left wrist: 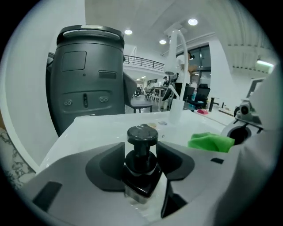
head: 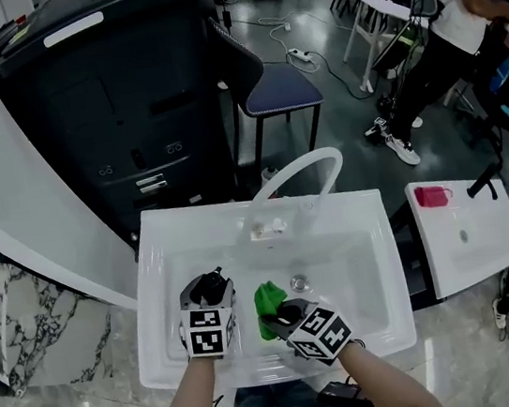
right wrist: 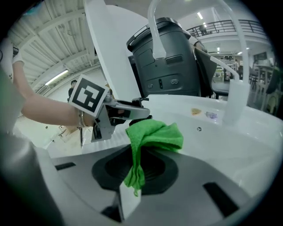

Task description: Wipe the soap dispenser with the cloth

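Head view: a white sink [head: 154, 289] seen from above, with its faucet [head: 299, 170] arching over the back edge.
Left gripper [head: 211, 291]: jaws wide, clamped on the body of the soap dispenser [left wrist: 141, 152], in the left part of the basin near the front edge.
Right gripper [head: 274, 318]: jaws together on the green cloth [right wrist: 152, 134], which hangs bunched.
Cloth position: mid-basin, just right of the soap dispenser and beside the drain [head: 299, 284]. Whether cloth and dispenser touch is unclear.

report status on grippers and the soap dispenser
Left gripper shut on soap dispenser, over the sink. Right gripper shut on green cloth. Cloth beside dispenser, not touching; nothing between them.
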Motion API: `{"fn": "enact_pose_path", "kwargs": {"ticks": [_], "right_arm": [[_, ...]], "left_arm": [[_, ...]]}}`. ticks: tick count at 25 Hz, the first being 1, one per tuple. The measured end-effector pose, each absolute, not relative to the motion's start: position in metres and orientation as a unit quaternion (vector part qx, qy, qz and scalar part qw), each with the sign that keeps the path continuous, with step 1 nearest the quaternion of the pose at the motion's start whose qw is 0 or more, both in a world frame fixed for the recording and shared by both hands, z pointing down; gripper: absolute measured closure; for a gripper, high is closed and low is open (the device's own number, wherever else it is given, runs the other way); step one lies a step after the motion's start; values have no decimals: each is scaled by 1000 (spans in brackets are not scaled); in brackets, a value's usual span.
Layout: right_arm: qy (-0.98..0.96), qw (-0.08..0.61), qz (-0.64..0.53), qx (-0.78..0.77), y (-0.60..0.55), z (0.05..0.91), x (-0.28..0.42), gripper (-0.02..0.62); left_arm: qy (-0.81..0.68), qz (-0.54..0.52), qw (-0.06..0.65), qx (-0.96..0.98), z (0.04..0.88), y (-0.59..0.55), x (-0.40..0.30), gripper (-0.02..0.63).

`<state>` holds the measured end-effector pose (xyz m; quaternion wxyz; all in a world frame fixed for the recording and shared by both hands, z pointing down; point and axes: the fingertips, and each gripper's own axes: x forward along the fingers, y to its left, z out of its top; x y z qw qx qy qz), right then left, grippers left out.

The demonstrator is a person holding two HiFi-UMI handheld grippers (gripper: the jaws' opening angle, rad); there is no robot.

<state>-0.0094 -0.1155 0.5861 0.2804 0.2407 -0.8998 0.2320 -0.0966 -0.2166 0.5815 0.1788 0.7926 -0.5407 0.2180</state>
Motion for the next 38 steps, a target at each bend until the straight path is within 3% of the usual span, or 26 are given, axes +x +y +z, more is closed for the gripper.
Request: {"fn": "enact_pose_path", "kwargs": {"ticks": [4, 5, 20, 38], "right_arm": [[-896, 284, 232, 250, -116, 587, 1, 546], [-896, 283, 232, 252, -117, 587, 3, 546], [-938, 243, 124, 213, -131, 525, -23, 546], [-961, 239, 68, 121, -73, 518, -70, 548]], "left_arm": [[-535, 202, 175, 801, 571, -225, -98, 394], [-531, 195, 173, 806, 566, -226, -99, 502], [-219, 110, 166, 955, 483, -153, -71, 500], [-263, 84, 188, 942, 480, -171, -71, 500]]}}
